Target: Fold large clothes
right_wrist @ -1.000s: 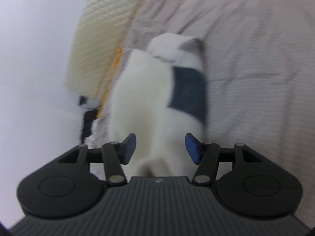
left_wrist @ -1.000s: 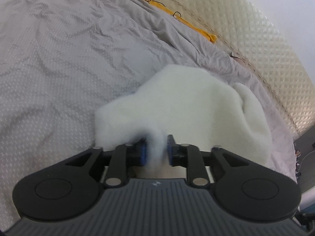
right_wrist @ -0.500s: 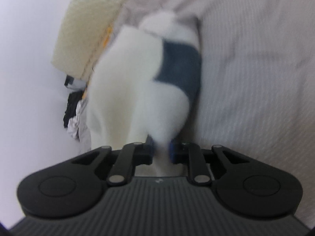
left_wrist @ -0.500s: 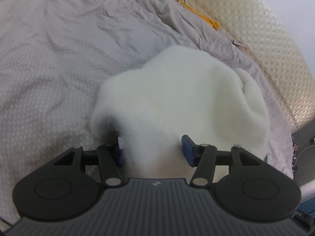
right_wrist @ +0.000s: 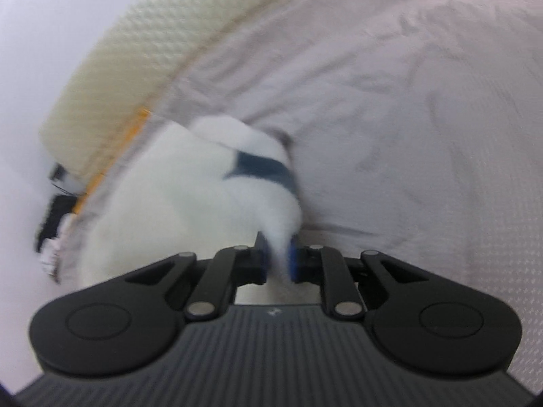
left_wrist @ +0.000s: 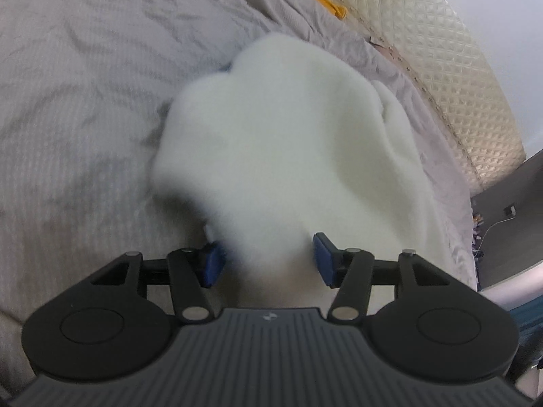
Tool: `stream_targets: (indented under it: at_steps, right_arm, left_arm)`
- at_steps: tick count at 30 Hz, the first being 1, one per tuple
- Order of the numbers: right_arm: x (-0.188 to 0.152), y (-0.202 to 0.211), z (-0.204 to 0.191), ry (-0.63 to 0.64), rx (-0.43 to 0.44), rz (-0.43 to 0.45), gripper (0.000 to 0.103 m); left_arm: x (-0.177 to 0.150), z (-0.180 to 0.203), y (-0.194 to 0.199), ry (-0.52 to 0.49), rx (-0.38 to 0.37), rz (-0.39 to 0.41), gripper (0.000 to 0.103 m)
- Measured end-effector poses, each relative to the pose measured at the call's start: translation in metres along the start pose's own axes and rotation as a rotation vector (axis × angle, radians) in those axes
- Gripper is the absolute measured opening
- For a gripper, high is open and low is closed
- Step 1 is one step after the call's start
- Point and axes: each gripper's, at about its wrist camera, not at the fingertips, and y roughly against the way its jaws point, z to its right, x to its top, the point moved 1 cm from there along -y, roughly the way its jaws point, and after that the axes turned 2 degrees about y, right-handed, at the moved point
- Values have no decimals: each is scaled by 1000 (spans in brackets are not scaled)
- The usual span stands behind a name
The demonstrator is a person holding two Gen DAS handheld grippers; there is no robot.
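Note:
A white fleece garment (left_wrist: 288,129) lies bunched on the grey bed cover (left_wrist: 85,84). My left gripper (left_wrist: 268,261) is open, its blue pads (left_wrist: 212,264) standing on either side of the garment's near end without pressing on it. In the right wrist view the same garment (right_wrist: 176,203) shows a dark blue patch (right_wrist: 264,169). My right gripper (right_wrist: 280,257) is closing, and its pads pinch a narrow fold of the white fleece at the garment's near right corner. That corner is lifted slightly off the cover.
A cream quilted mattress or headboard (left_wrist: 458,68) runs along the bed's far side, with a yellow strip (left_wrist: 325,3) at its foot. Dark clutter (right_wrist: 54,217) sits beyond the bed's corner. Wrinkled grey cover (right_wrist: 424,118) spreads to the right of the garment.
My left gripper let go of the fleece fold and opened, sliding forward over the garment. My right gripper closed from open onto a fold of fleece, rolled and rose a little.

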Motion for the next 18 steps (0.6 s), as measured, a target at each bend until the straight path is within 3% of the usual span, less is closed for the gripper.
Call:
stream_targets:
  at_steps: [3, 9, 10, 14, 18]
  right_arm:
    - [-8, -9, 10, -26, -11, -49, 16]
    - [-10, 15, 6, -123, 34, -41, 22]
    - [-12, 21, 7, -143, 43, -39, 26]
    - [-26, 33, 8, -220, 111, -61, 60]
    - [-44, 30, -3, -241, 188, -169, 60]
  left_arm:
    - [-9, 2, 6, -15, 15, -5, 61]
    - [-10, -7, 5, 51, -5, -42, 61]
    - [-7, -10, 3, 63, -12, -52, 61]
    - [-8, -13, -4, 95, -26, -89, 61]
    - [-9, -10, -8, 93, -45, -89, 61]
